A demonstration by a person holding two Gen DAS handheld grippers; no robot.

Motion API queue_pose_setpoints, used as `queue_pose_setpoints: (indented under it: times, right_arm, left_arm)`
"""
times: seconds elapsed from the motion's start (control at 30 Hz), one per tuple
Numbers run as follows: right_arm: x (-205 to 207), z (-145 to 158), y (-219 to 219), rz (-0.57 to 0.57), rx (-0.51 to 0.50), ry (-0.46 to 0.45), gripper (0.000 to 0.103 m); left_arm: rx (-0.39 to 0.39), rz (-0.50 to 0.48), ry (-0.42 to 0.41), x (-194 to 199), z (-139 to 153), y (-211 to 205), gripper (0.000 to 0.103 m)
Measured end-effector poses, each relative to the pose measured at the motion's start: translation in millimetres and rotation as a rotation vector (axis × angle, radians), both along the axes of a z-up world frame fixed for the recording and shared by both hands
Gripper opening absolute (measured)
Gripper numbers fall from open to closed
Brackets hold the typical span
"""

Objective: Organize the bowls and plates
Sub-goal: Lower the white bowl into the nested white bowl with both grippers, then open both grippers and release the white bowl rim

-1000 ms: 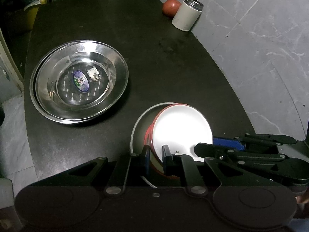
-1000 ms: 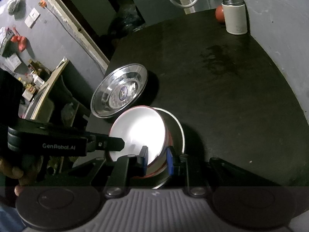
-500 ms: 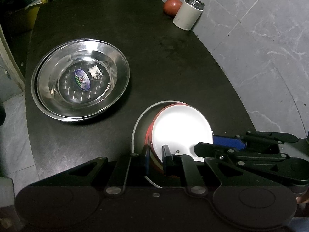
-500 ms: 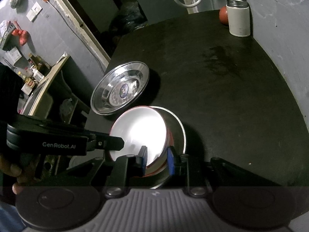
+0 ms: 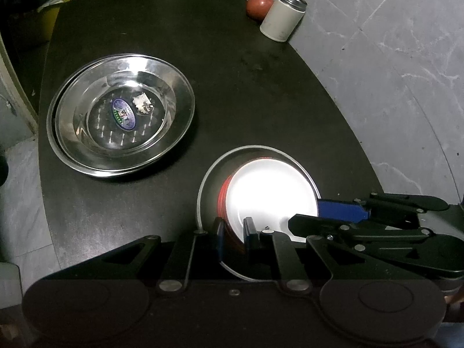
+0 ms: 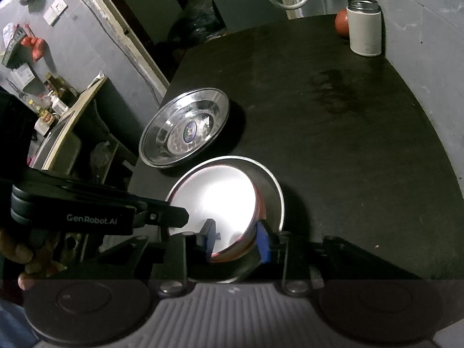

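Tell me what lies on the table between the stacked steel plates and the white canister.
Nothing: between the steel plates and the white canister runs only bare dark table, with a faint smudge. The left wrist view shows this best.

Both grippers on the red-and-white bowl

The left gripper (image 5: 234,232) and right gripper (image 5: 304,214) pinch the red-and-white bowl (image 5: 269,197) inside a steel bowl (image 5: 208,179); stacked steel plates (image 5: 121,116) sit apart.

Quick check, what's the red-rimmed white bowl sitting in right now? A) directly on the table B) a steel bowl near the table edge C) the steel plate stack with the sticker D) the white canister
B: the red-rimmed white bowl sits nested inside a steel bowl, apart from the stickered steel plates; both tools grip its rim.
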State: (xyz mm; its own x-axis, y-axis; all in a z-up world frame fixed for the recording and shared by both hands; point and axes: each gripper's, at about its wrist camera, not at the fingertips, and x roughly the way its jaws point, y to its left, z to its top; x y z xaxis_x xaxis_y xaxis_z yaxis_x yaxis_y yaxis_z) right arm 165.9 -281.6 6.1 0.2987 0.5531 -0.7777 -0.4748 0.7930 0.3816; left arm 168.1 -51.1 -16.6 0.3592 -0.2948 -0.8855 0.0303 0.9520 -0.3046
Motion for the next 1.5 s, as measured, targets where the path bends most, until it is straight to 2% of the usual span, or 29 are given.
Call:
queue_pose_setpoints:
  times: [0.87, 1.07, 1.17, 1.23, 1.5]
  right_arm:
    - [-0.2, 1.5, -3.4, -0.007, 0.023, 0.001, 0.039]
    - [-0.4, 4.0, -5.4, -0.013, 0.034, -0.009, 0.039]
    - [-0.6, 6.3, -8.0, -0.019, 0.045, -0.016, 0.039]
    - [-0.9, 8.1, -10.3, -0.027, 0.053, -0.022, 0.039]
    - [1.9, 16.3, -17.1, -0.064, 0.076, -0.045, 0.051]
  left_arm:
    - [-0.005, 0.009, -0.014, -0.9, 5.1, -0.6, 0.017]
    - [-0.004, 0.022, -0.031, -2.2, 10.3, 2.1, 0.022]
    - [-0.003, 0.032, -0.042, -2.5, 13.4, 4.4, 0.028]
    - [-0.005, 0.041, -0.051, -2.7, 15.4, 6.8, 0.038]
    - [-0.001, 0.073, -0.105, -1.0, 24.0, 15.5, 0.063]
